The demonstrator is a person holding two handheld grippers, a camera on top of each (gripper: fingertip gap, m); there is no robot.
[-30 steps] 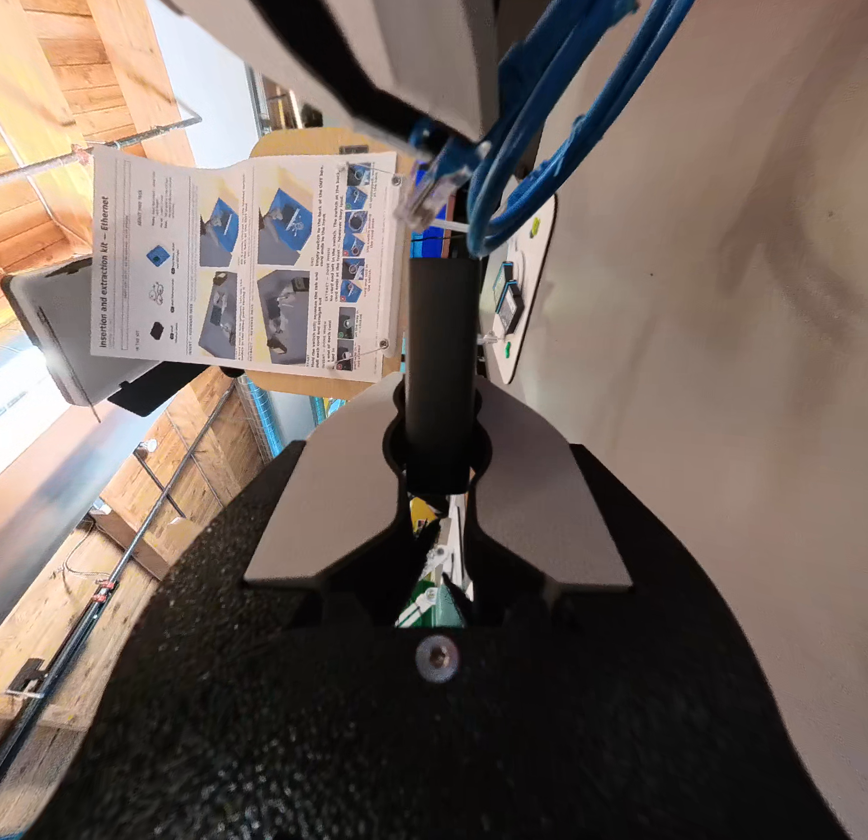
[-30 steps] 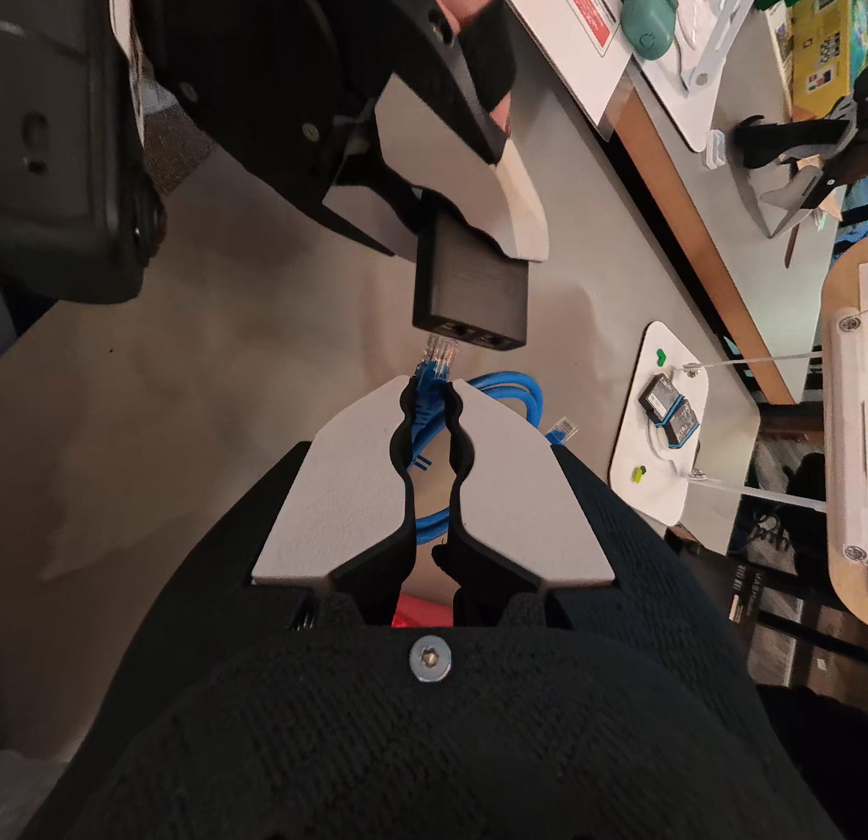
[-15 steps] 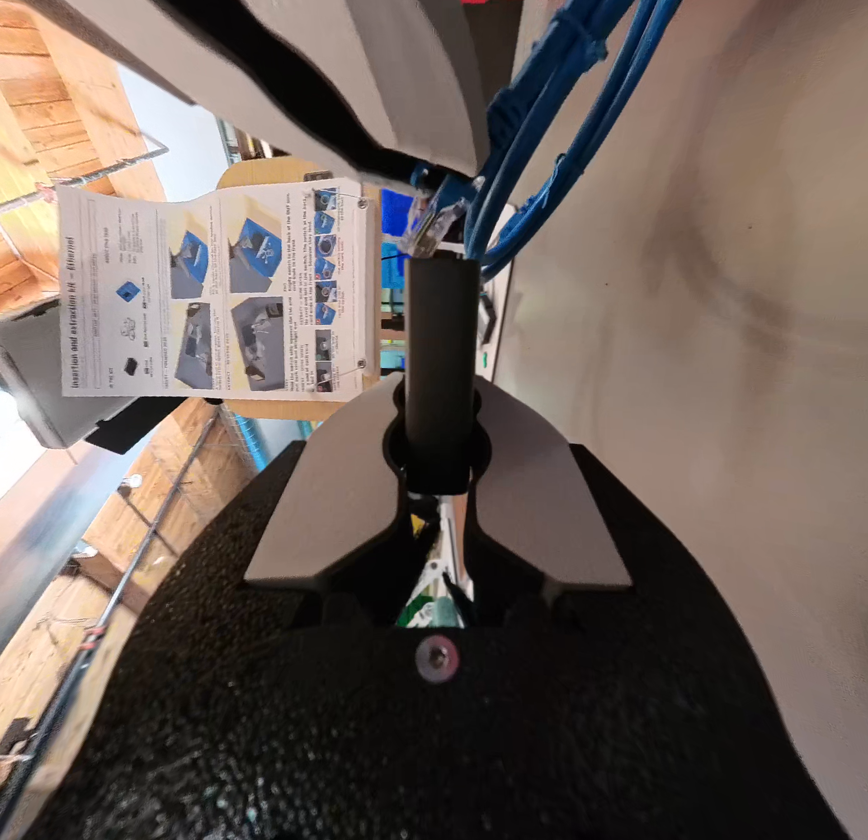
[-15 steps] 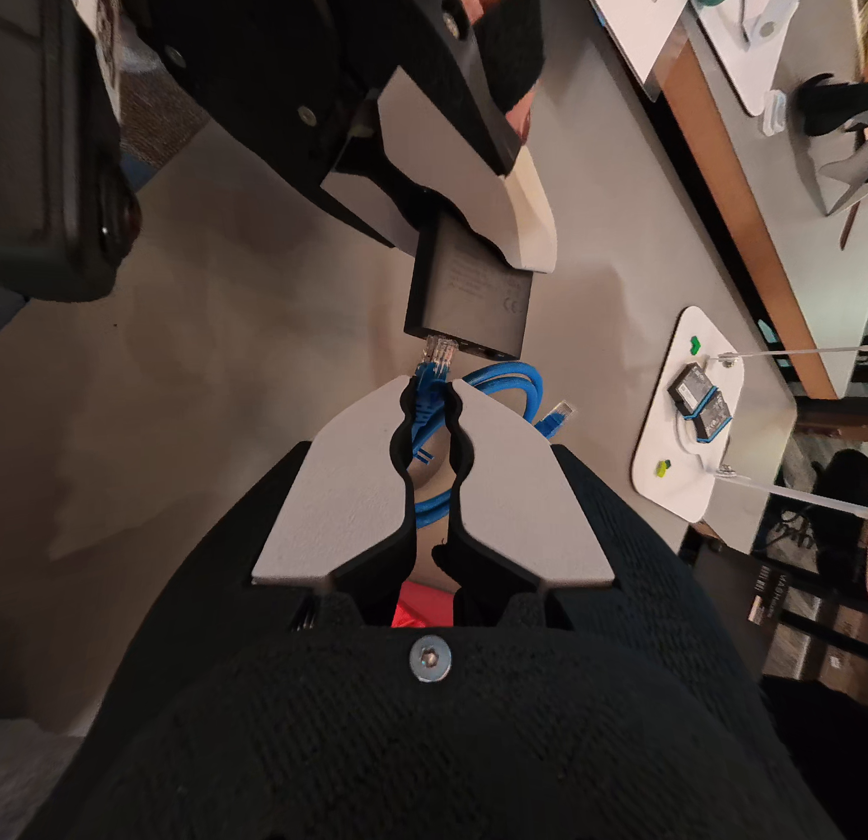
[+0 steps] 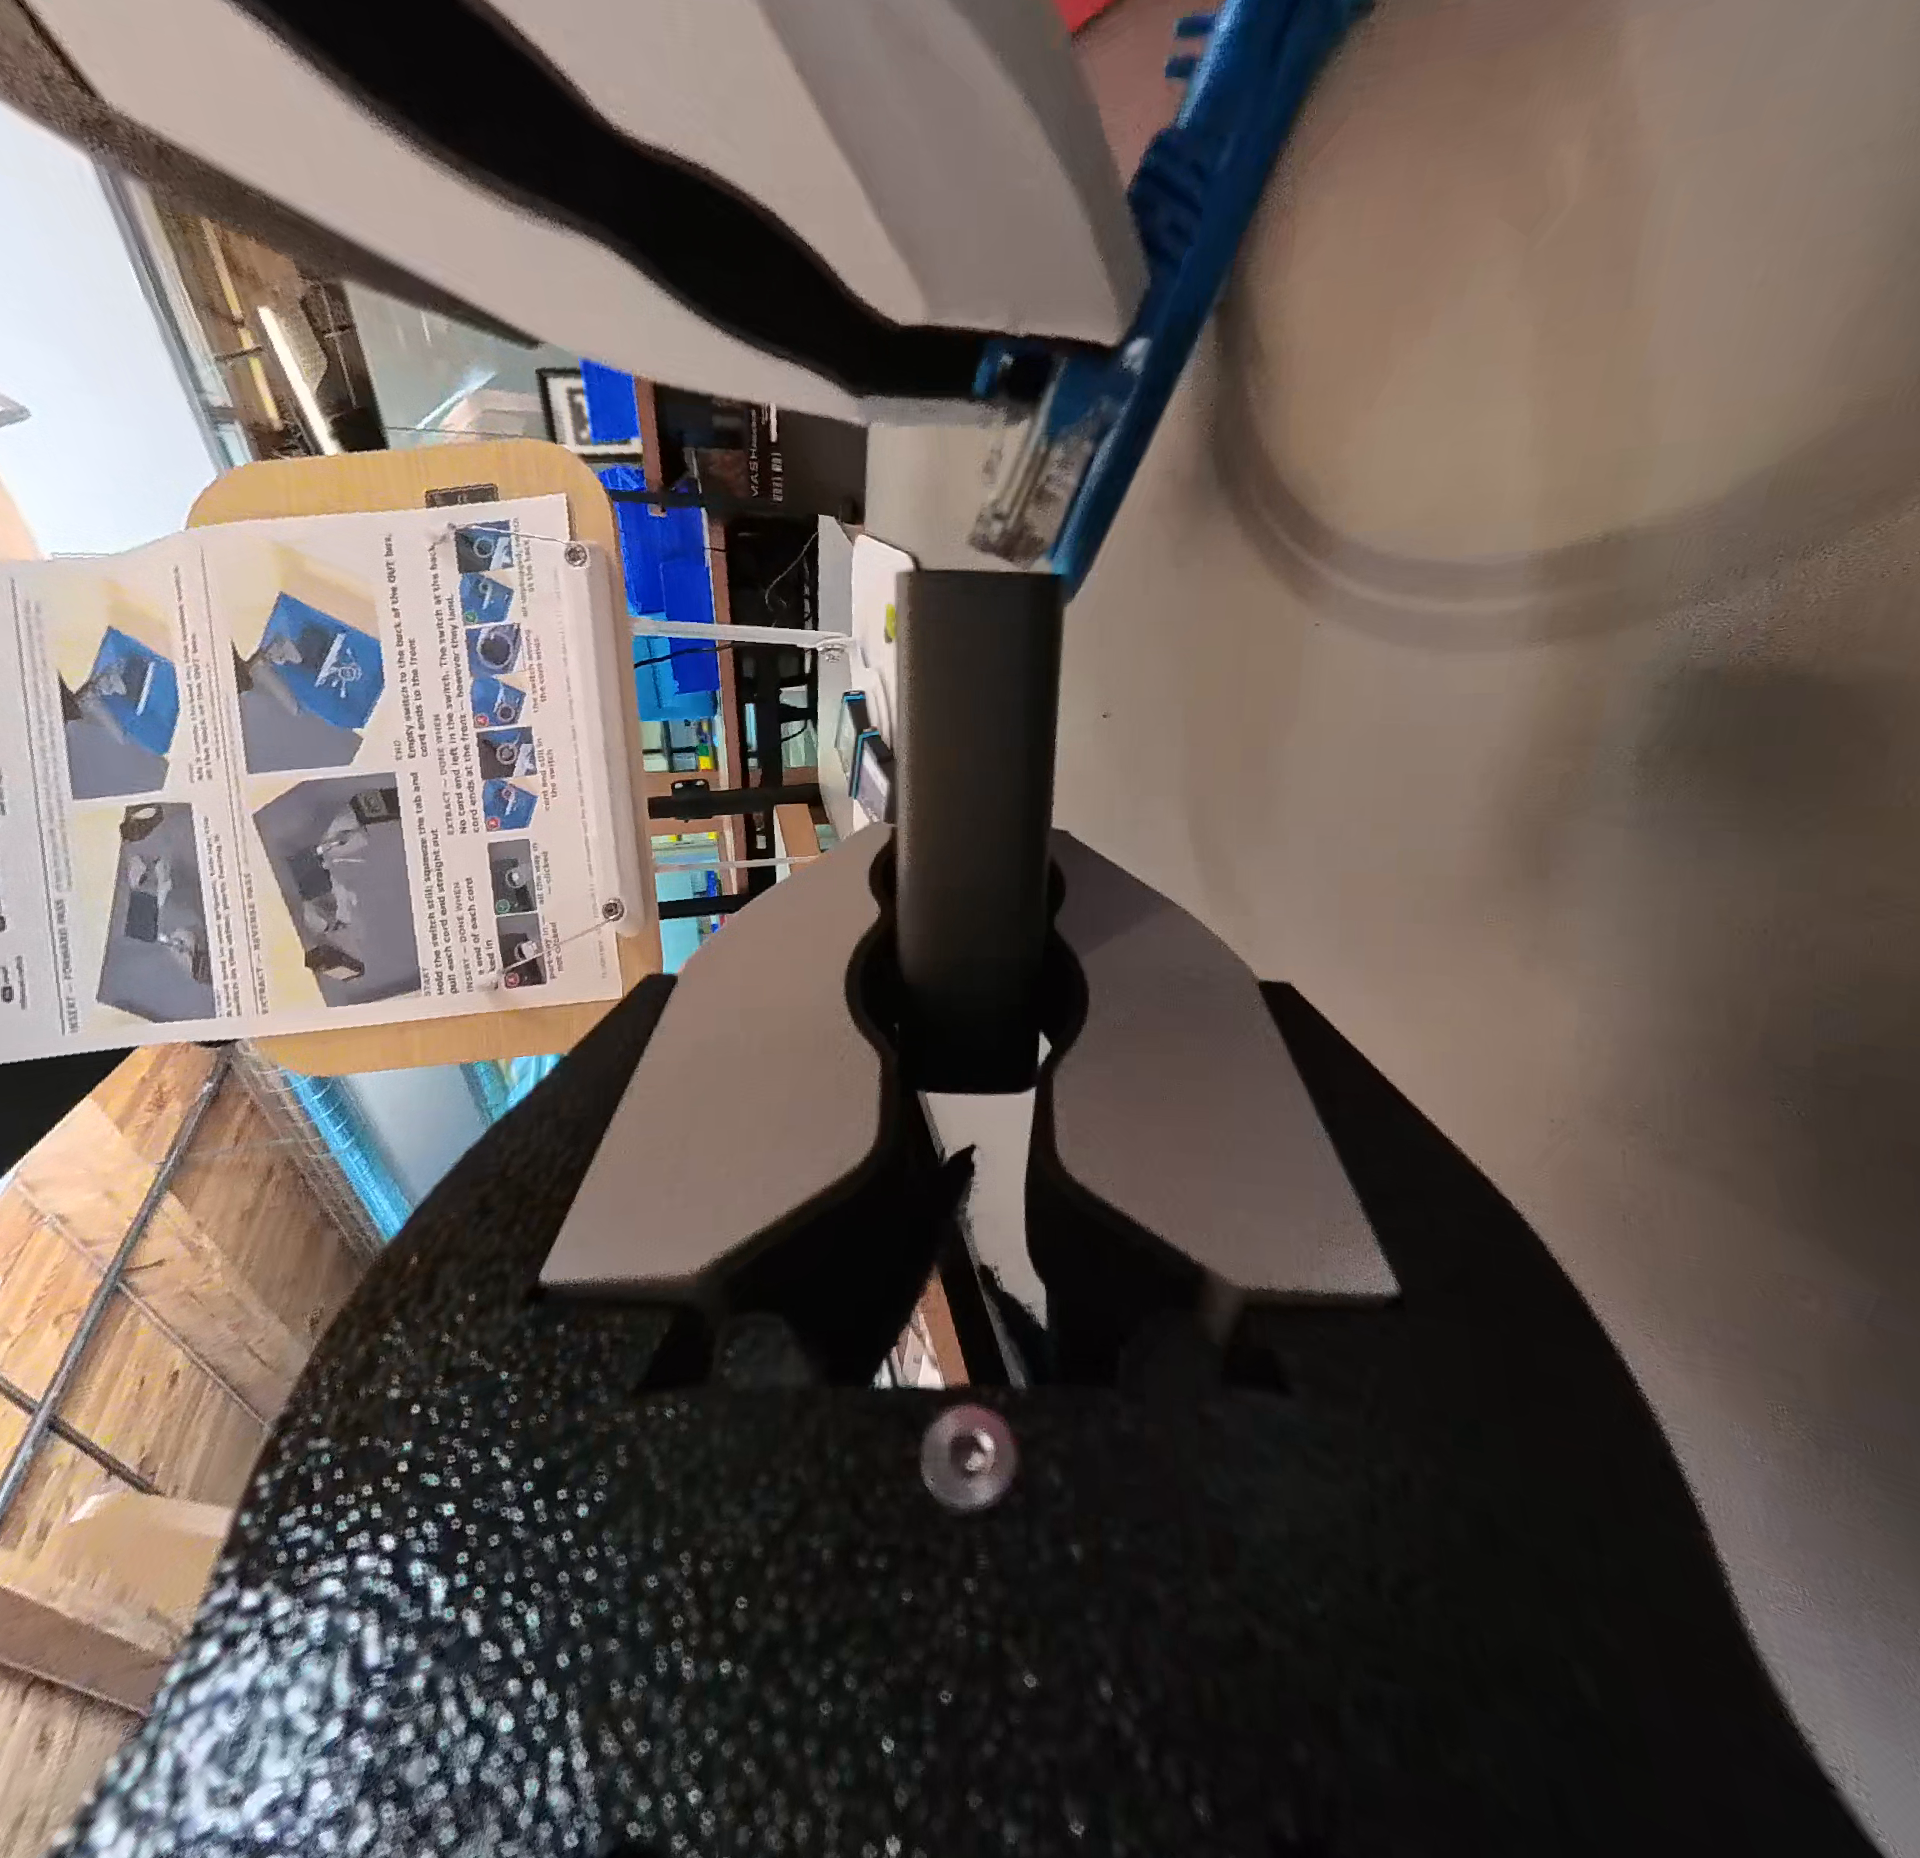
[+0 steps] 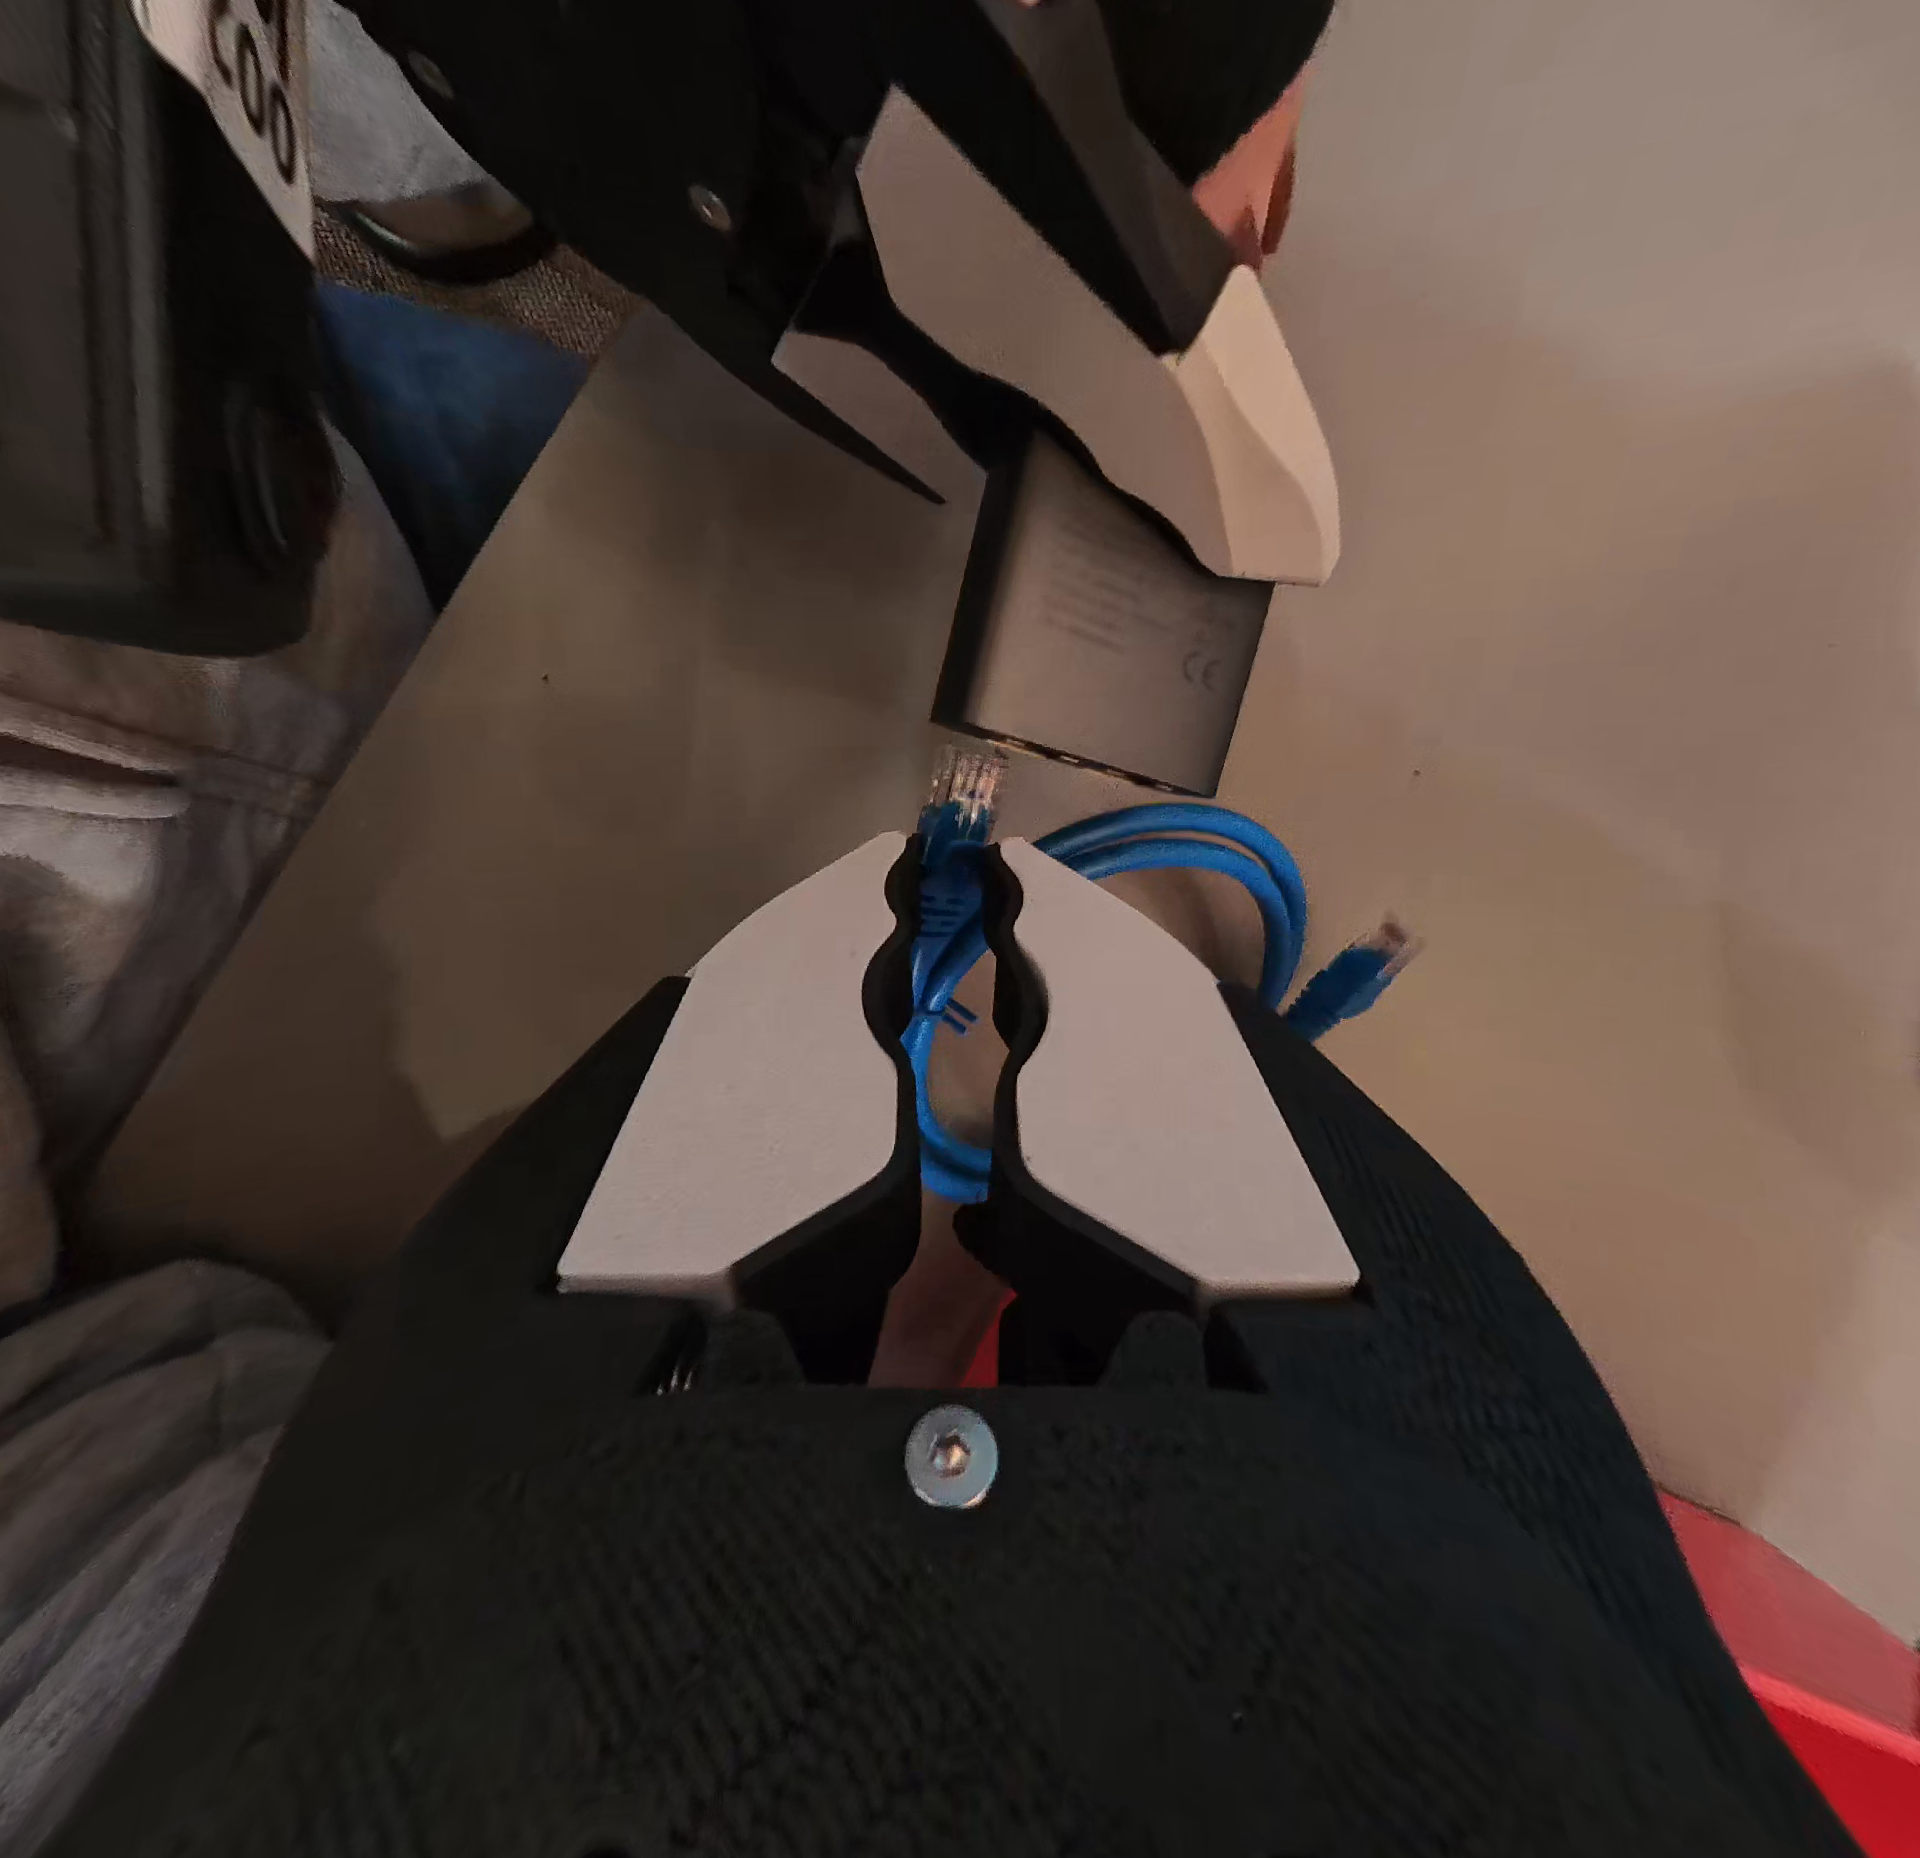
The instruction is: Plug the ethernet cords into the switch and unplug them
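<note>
My left gripper (image 5: 971, 873) is shut on the black ethernet switch (image 5: 977, 790), held edge-on above the grey table. In the right wrist view the switch (image 6: 1101, 624) hangs from the left gripper's white fingers (image 6: 1247, 458), its port face turned toward me. My right gripper (image 6: 961, 852) is shut on the blue ethernet cord (image 6: 945, 935) just behind its clear plug (image 6: 966, 774). The plug tip sits at the left end of the port face, tilted; whether it has entered a port is hidden. In the left wrist view the plug (image 5: 1023, 499) hovers just above the switch's far end.
The cord's loop (image 6: 1226, 863) and its free second plug (image 6: 1361, 961) hang to the right over the table (image 6: 1610, 769). An instruction sheet on a wooden board (image 5: 312, 769) stands at the left. A white plate with small modules (image 5: 868, 728) lies behind the switch. A red object (image 6: 1829, 1642) lies at lower right.
Both grippers have tilted and the views have swung. The right gripper has come closer to the switch, and the plug now sits at the left end of its port face. Both grasps are unchanged.
</note>
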